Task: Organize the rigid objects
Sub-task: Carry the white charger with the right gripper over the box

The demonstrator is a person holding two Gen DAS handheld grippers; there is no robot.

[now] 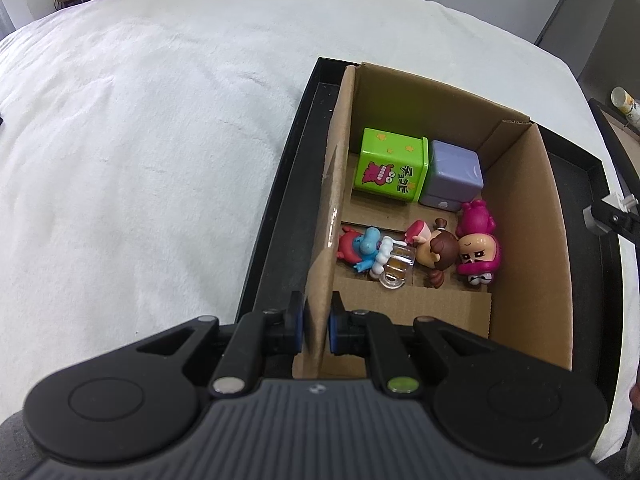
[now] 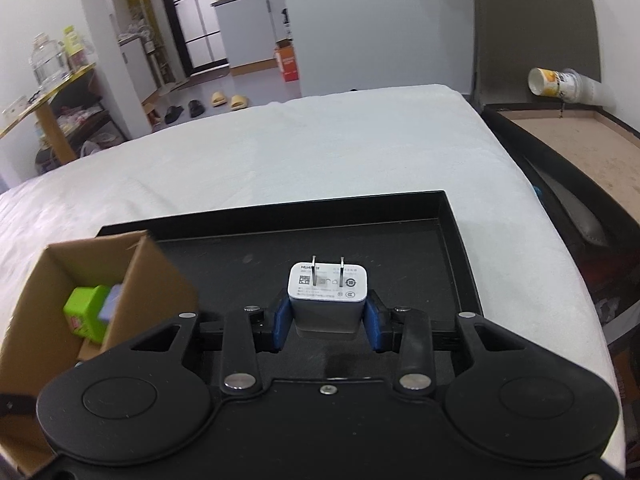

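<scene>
White bedding; left claw (image 1: 316, 330) pinches box wall (image 1: 326, 240), right claw (image 2: 327, 322) clamps charger (image 2: 327, 288) (prongs up).

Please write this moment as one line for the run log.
left gripper: shut on cardboard box wall | right gripper: shut on white charger, above black tray | toys in box

Bright, even indoor light, soft shadows, strong fisheye bending at edges, slight blur at corners.

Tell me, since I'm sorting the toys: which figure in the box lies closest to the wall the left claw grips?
The blue-and-red figure; the brown-haired and pink figures lie farther right.
</scene>
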